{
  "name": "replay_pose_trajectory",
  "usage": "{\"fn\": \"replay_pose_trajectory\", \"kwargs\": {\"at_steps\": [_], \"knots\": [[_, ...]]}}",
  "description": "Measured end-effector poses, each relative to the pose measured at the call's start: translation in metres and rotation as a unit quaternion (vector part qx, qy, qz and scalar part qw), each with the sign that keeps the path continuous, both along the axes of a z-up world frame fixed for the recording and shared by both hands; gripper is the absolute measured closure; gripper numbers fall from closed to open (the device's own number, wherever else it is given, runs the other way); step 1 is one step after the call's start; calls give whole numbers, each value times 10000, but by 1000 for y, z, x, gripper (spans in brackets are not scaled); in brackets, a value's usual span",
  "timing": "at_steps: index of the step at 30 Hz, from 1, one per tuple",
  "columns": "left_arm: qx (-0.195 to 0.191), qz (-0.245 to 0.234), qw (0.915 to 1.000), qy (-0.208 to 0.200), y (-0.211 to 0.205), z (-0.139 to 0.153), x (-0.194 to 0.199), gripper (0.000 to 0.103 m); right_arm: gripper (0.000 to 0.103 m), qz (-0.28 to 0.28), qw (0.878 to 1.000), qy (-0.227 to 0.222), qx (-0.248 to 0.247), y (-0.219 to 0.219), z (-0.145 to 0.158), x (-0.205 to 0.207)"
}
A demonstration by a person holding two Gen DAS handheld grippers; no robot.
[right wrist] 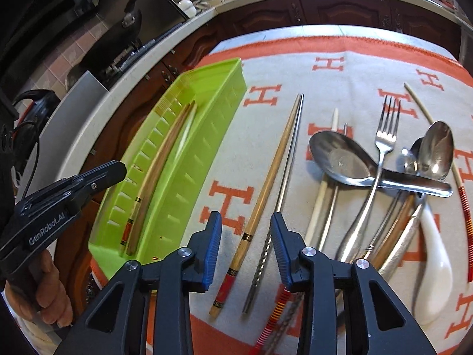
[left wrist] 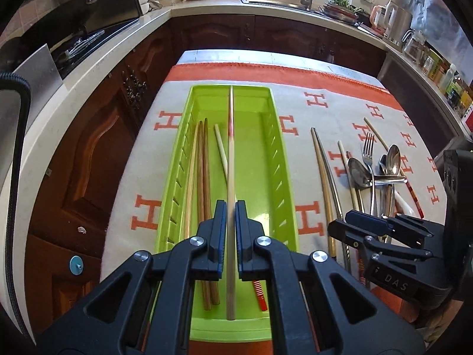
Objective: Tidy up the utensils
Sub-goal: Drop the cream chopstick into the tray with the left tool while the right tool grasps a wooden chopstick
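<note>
**Left gripper holds a chopstick over the tray; right gripper hangs over the loose pair**

Your left gripper (left wrist: 231, 207) is clamped on a pale chopstick with a red band (left wrist: 231, 153), which runs lengthwise above the green tray (left wrist: 275, 136). Inside the tray, along its left wall, lie several wooden chopsticks (left wrist: 202, 159), with one pale one slanting beside them.

Your right gripper (right wrist: 246, 222) has its jaws partly apart, with nothing pressed between the blue pads (right wrist: 213, 248). It sits above a wooden chopstick (right wrist: 267, 183) and a metal chopstick (right wrist: 283, 183), which lie side by side on the H-patterned cloth (right wrist: 348, 74), just right of the tray.

Further right, the rest of the utensils lie in a heap on the cloth: a large spoon (right wrist: 340, 159), a fork (right wrist: 384, 136), a smaller spoon (right wrist: 437, 151), and a white ceramic spoon (right wrist: 434, 251), their handles crossing. A thin pale chopstick with a red-striped end (right wrist: 461, 201) lies at the far right edge of the heap.
</note>
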State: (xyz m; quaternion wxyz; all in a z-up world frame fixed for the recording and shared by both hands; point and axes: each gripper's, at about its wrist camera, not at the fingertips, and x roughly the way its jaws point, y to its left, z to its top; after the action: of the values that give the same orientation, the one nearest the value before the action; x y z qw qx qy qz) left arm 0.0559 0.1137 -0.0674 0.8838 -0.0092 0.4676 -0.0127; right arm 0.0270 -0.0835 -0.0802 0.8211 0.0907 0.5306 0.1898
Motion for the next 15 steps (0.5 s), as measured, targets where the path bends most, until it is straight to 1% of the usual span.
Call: {"fn": "replay_pose_trajectory", "kwargs": {"at_steps": [2, 5, 8, 10, 15], "knots": [[-57, 10, 10000, 62, 0, -7, 3, 100, 71, -22, 10000, -29, -60, 3, -2, 1], [-260, 109, 9995, 171, 11, -14, 6, 100, 71, -8, 9998, -60, -190, 9, -4, 5], [-346, 186, 9991, 180, 19, -17, 7, 100, 71, 20, 9994, -109, -329, 13, -4, 6], [-412, 222, 9987, 184, 22, -19, 6, 100, 76, -8, 9988, -154, -465, 17, -4, 6], [-478, 210, 9985, 166, 27, -20, 4, 100, 80, 100, 9977, -220, -632, 28, -3, 6]]}}
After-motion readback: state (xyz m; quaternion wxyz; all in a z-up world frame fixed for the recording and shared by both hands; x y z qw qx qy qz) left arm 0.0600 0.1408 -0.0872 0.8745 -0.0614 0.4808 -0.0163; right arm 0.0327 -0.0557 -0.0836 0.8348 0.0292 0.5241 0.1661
